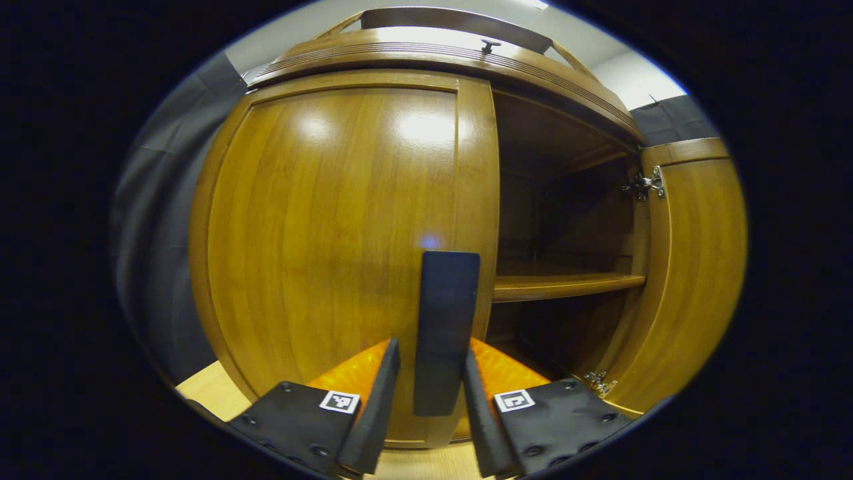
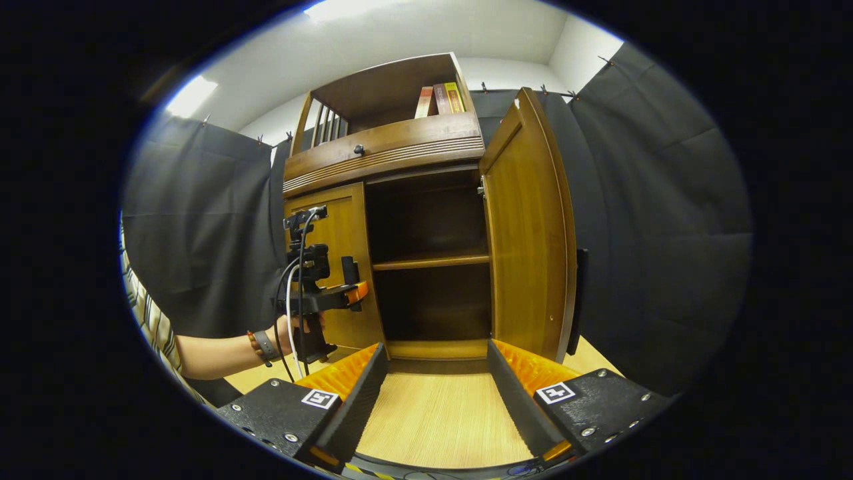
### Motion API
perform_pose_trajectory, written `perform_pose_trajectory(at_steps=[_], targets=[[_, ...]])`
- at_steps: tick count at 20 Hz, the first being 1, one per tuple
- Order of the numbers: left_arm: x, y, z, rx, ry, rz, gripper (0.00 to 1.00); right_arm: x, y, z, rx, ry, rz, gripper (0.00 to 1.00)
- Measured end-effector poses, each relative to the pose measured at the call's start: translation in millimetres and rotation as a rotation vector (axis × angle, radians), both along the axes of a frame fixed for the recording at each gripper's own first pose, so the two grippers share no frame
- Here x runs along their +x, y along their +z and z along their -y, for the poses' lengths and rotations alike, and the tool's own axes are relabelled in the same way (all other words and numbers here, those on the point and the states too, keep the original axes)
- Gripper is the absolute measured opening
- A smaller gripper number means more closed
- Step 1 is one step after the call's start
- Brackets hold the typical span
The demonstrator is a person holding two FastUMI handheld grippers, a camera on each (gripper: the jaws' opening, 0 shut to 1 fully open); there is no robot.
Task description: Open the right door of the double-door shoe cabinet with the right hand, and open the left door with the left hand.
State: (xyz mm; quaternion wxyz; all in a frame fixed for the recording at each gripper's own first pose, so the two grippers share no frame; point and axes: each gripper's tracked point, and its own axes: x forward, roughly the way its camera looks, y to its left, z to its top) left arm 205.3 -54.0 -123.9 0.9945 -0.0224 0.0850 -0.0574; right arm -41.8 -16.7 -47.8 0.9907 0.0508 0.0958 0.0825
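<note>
Two doors: right door [image 2: 530,233] swung wide, left door [image 1: 333,233] closed. Left gripper [image 1: 432,373] straddles the one handle [image 1: 445,330], fingers not touching it. Right gripper [image 2: 436,393] spread, holding nothing.

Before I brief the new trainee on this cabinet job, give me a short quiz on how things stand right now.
1. True or false: the right door is swung open.
2. What stands between the fingers of the left claw? A) the left door's handle B) a hinge C) a book
3. Fill in: the right claw is ____, gripping nothing, back from the cabinet above the floor.

Key: 1 true. 2 A: the handle stands upright between the fingers, and the left door is closed. 3 open.
</note>
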Motion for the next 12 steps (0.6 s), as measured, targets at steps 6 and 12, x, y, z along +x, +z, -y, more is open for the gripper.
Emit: perform_pose_trajectory(at_steps=[6,12], targets=[[-0.4,-3.3,-1.1,-0.008,0.033,-0.025,0.35,-9.6,-4.6,7.1,0.001,-0.029,-0.012,1.00],[-38.2,6.5,-9.2,-0.012,0.065,0.016,0.33,-24.4,-14.1,7.4,0.002,-0.041,-0.029,1.00]])
